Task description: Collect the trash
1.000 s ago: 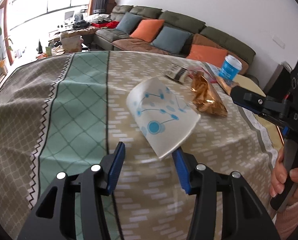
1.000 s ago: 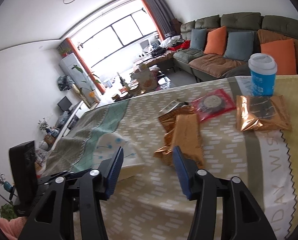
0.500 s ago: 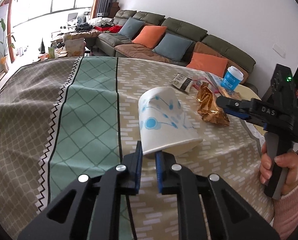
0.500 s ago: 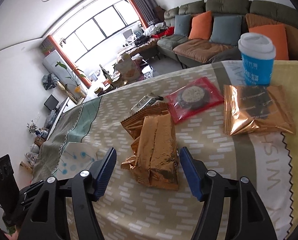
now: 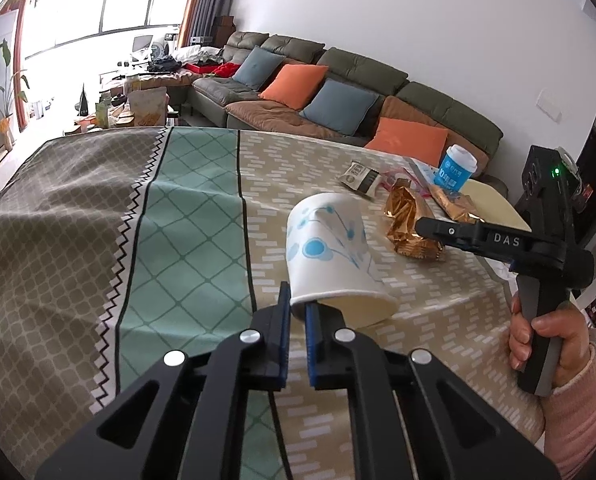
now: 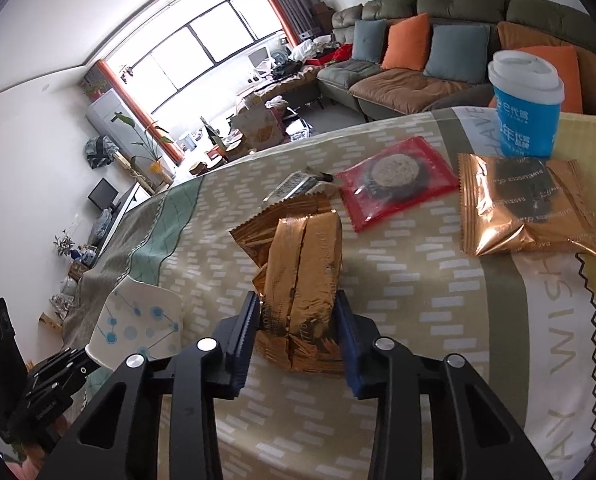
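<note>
Since earlier, left gripper (image 5: 297,312) has clamped the paper cup (image 5: 330,256) rim and lifted it, while right gripper (image 6: 296,312) jaws narrow around the gold wrapper (image 6: 302,272) between them; thin rim pinch may slip.

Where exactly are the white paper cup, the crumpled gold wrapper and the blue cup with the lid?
white paper cup (image 5: 326,248), left wrist view, on its dotted side wall.
crumpled gold wrapper (image 6: 304,276), right wrist view, on its middle seam.
blue cup (image 6: 526,124), right wrist view, on its printed blue wall.
</note>
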`<state>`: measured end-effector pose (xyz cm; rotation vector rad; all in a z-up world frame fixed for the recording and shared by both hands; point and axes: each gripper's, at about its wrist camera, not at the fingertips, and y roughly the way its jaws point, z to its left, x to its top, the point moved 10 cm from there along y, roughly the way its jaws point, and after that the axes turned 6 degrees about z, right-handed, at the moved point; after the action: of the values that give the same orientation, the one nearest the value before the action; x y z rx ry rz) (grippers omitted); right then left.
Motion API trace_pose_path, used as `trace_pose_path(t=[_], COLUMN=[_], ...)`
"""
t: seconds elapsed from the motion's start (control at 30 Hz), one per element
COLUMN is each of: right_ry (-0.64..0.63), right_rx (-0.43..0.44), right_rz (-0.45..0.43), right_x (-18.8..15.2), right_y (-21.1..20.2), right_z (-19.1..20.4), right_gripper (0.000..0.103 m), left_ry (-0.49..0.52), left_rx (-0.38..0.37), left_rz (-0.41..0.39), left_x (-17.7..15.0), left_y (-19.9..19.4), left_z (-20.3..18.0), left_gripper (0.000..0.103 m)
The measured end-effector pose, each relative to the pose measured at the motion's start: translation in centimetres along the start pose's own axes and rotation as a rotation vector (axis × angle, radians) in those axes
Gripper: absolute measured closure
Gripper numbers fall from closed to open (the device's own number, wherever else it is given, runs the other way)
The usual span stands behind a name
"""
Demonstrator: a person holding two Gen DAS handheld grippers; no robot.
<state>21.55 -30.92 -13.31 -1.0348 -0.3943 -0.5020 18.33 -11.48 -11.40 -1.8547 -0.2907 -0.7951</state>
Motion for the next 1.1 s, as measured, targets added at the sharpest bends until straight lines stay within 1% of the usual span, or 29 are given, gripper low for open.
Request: trace_pose_path(t=[0.17, 0.5, 0.77, 0.8, 0.87, 0.9, 0.97, 1.0, 1.03, 1.1], right_ry=[-0.033, -0.116, -0.154, -0.159, -0.161, -0.158, -0.157, -0.159, -0.158, -0.154], right_rx=[0.018, 0.117, 0.190, 0.187, 0.189, 0.189, 0.189, 0.186, 0.183, 0.180], right_rz=[-0.026, -0.063, -0.034, -0.029, -0.019, -0.013, -0.004, -0.002, 0.001, 0.010], right_x=[-0.4, -2.0, -3.6, -3.8, -4.0, -4.1, -4.1, -4.4, -4.4, -4.5], right_y=[-0.9, -2.5, -1.8, -1.6, -1.0, -0.8, -0.3, -0.4, -0.3, 0.0], right_z=[1.6, 7.3, 10.9, 11.2, 11.7, 11.8, 12.0, 11.8, 11.8, 11.7], right_gripper=[0.067, 0.067, 0.067, 0.067, 0.067, 0.067, 0.067, 0.067, 0.067, 0.067], left_ry=[-0.004, -0.044, -0.075, -0.070, -0.078, -0.078, -0.088, -0.082, -0.072, -0.053], left_rx=[-0.014, -0.013, -0.022, -0.018, 0.014, 0.007, -0.011, -0.019, -0.024, -0.013], left_rz=[-0.023, -0.071, -0.088, -0.085, -0.081, -0.074, -0.063, -0.059, -0.053, -0.040], left_x=[-0.1, -1.2, -2.8, -3.0, -3.3, -3.5, -3.9, -4.1, -4.2, -4.5], left_y=[-1.7, -5.5, -7.9, -7.9, -7.7, -7.6, -7.4, -7.3, -7.1, -6.7], left_z=[0.5, 3.2, 5.3, 5.5, 6.1, 6.3, 6.7, 6.7, 6.6, 6.6], left_gripper=[0.097, 0.098, 0.098, 0.097, 0.097, 0.094, 0.083, 0.073, 0.070, 0.070])
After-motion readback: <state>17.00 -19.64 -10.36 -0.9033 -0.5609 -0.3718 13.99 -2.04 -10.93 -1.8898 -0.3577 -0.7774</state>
